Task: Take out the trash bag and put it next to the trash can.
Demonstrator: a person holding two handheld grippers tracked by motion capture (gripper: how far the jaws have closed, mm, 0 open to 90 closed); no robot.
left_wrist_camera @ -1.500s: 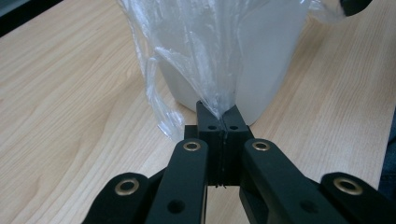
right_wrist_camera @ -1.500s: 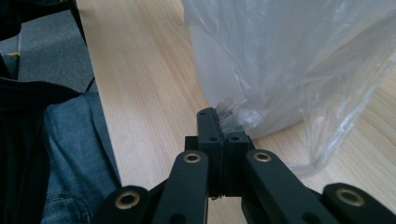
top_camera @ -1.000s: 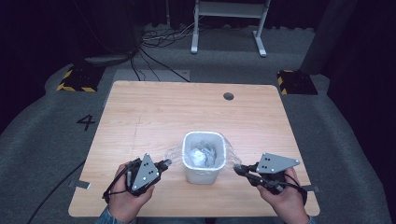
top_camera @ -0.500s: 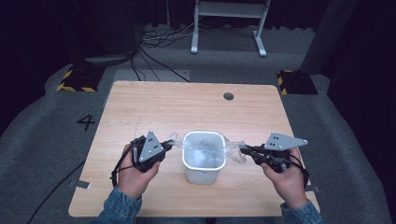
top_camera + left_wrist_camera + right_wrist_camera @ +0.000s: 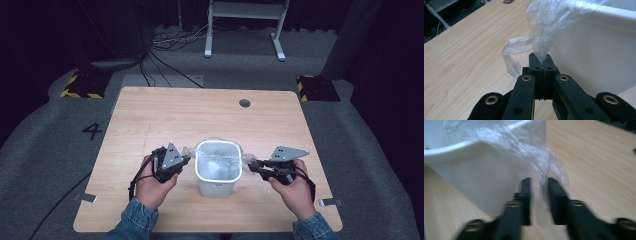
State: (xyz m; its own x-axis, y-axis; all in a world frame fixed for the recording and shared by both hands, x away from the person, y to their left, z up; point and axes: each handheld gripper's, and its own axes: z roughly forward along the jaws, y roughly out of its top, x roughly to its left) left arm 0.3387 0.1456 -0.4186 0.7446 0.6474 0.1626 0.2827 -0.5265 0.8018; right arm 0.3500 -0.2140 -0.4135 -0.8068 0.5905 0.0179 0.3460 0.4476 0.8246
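One white bin [image 5: 217,167] with one clear plastic bag [image 5: 218,159], upright on the desk [image 5: 150,120], mouth up, toward the near edge at mid-width.
Far half of the desk bare wood; one round hole [image 5: 244,103] near the far edge. Left claw [image 5: 543,65] just beside the bin's left wall, pressed together, pinching the bag's edge. Right claw [image 5: 539,185] just beside the right wall, spread slightly, bag film draped at its tips; blurred.

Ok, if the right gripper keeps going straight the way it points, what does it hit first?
Most likely the loose plastic bag hanging just ahead of the right gripper, whose jaws are open; then the white bin. Depth is unclear because of blur.
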